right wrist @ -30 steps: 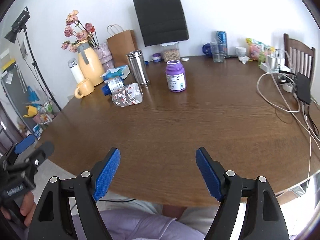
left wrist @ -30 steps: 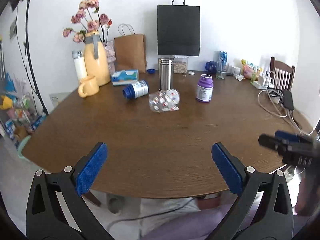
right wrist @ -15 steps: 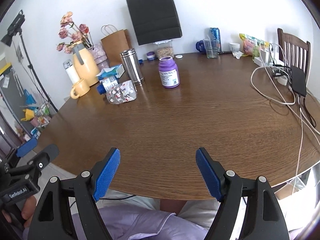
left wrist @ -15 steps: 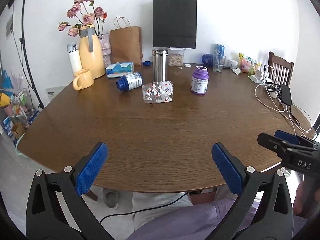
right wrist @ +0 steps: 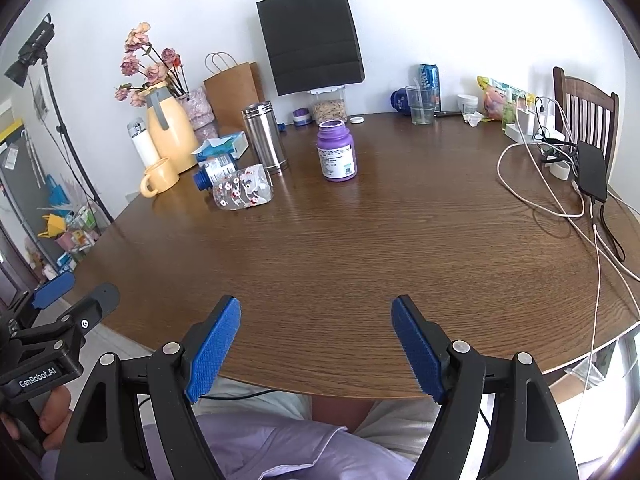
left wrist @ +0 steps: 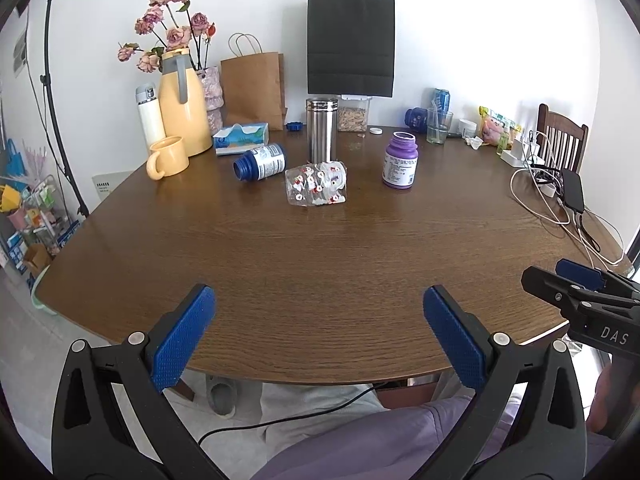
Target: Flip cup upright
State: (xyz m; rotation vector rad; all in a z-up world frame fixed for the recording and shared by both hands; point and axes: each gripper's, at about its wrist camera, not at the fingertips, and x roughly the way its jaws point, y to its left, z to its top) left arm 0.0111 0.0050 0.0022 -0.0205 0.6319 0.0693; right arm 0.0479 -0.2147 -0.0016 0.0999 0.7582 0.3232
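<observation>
A clear cup with red and white flower print [left wrist: 317, 183] lies on its side on the brown table [left wrist: 320, 264], far from both grippers; it also shows in the right wrist view [right wrist: 244, 192]. My left gripper [left wrist: 319, 334] is open and empty over the table's near edge. My right gripper [right wrist: 316, 346] is open and empty, also at the near edge. The right gripper's side shows at the right of the left wrist view [left wrist: 584, 300], and the left gripper's side at the left of the right wrist view [right wrist: 56, 320].
Near the cup are a blue bottle on its side [left wrist: 260, 162], a steel tumbler [left wrist: 321, 130], a purple jar [left wrist: 400, 160], a yellow mug [left wrist: 168, 157] and a yellow jug [left wrist: 182, 108]. Cables and a power bank [left wrist: 572, 190] lie at the right. Paper bags stand at the back.
Both grippers have tilted and shifted slightly, so the table and cup sit a little differently in view. Both stay open and nothing on the table has moved.
</observation>
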